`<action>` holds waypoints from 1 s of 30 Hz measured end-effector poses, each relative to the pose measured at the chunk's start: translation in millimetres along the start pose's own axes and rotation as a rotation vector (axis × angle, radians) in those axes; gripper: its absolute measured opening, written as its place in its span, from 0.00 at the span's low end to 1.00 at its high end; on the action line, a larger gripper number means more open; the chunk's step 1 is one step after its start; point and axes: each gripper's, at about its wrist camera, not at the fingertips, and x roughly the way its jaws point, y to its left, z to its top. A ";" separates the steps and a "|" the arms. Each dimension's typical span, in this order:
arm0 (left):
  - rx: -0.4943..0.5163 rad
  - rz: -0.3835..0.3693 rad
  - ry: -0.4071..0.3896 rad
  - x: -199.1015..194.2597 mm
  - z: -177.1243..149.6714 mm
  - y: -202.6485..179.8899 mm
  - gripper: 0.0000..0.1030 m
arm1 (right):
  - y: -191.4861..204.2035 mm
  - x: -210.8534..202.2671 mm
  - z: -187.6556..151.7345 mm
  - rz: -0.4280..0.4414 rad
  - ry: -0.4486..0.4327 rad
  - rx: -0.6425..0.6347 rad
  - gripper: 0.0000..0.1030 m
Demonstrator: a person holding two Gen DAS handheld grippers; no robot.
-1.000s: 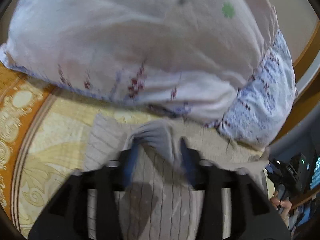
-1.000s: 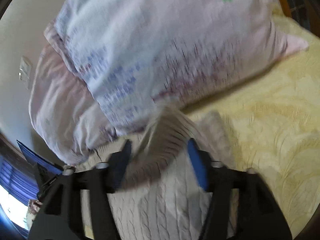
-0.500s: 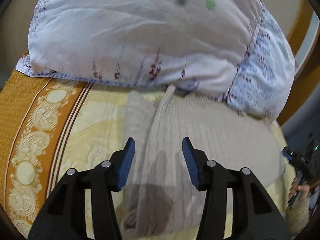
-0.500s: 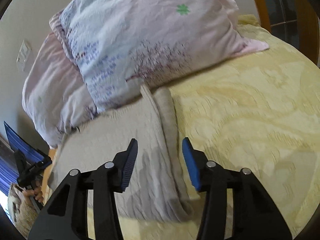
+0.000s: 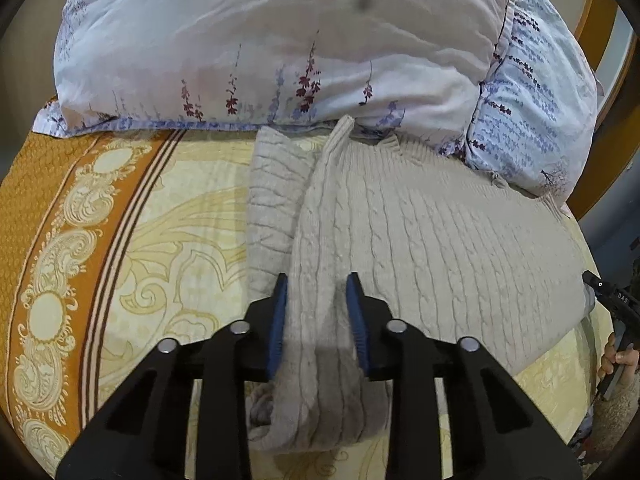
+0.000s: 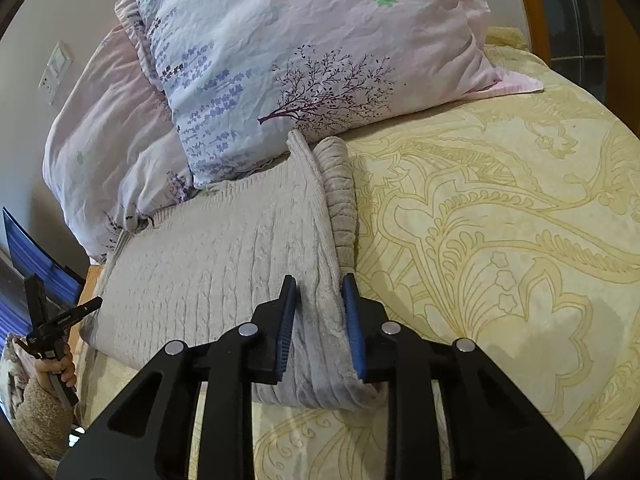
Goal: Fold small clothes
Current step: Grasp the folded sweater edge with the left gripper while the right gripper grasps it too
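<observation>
My 2 grippers, left (image 5: 316,320) and right (image 6: 320,320), have just been closing, each pinching the beige cable-knit sweater's (image 5: 440,248) near side folds (long axis running towards the pillows).

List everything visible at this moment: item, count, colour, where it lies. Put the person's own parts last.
sweater: one, beige cable knit, flat on bed below pillows, both side edges folded in.
pillows: two, pale pink and blue floral, at head of bed.
bedspread: one, yellow with an orange patterned border.
wall switch: one, white, left wall.
left gripper: black, blue pads, jaws just closing on sweater's left folded edge.
right gripper: the same, on its right folded edge.
hand: one, holding left gripper's handle.
</observation>
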 end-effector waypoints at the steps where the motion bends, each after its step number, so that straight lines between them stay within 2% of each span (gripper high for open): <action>1: -0.006 -0.008 0.002 0.4 -1.1 0.8 0.21 | 0.4 -0.5 -0.7 -0.005 -0.006 -0.006 0.17; 3: -0.017 -0.031 0.008 1.5 -2.1 1.7 0.09 | 1.3 -2.4 -2.2 -0.011 -0.019 -0.019 0.11; 5: -0.025 -0.039 0.006 0.1 -2.8 3.0 0.08 | 2.2 -7.5 -4.0 -0.011 -0.039 -0.023 0.08; 16: -0.037 -0.095 -0.004 -17.3 -6.7 13.8 0.07 | 8.5 -26.2 -15.0 -0.009 -0.067 -0.024 0.08; 23: -0.051 -0.093 0.011 -6.6 -11.1 18.2 0.08 | 3.0 -7.7 -19.5 -0.118 -0.028 -0.014 0.08; 25: -0.050 -0.091 0.002 -7.5 -11.1 17.9 0.11 | 4.2 -7.1 -17.6 -0.126 -0.027 -0.016 0.09; 26: -0.051 -0.097 -0.001 -8.7 -11.0 17.6 0.14 | 4.8 -7.8 -16.2 -0.128 -0.028 -0.014 0.12; 29: -0.052 -0.099 -0.023 -17.3 -9.3 15.6 0.31 | 7.9 -15.6 -10.3 -0.148 -0.052 -0.010 0.27; 30: -0.049 -0.092 -0.039 -21.4 -8.3 13.9 0.40 | 10.5 -19.7 -8.4 -0.152 -0.073 -0.016 0.31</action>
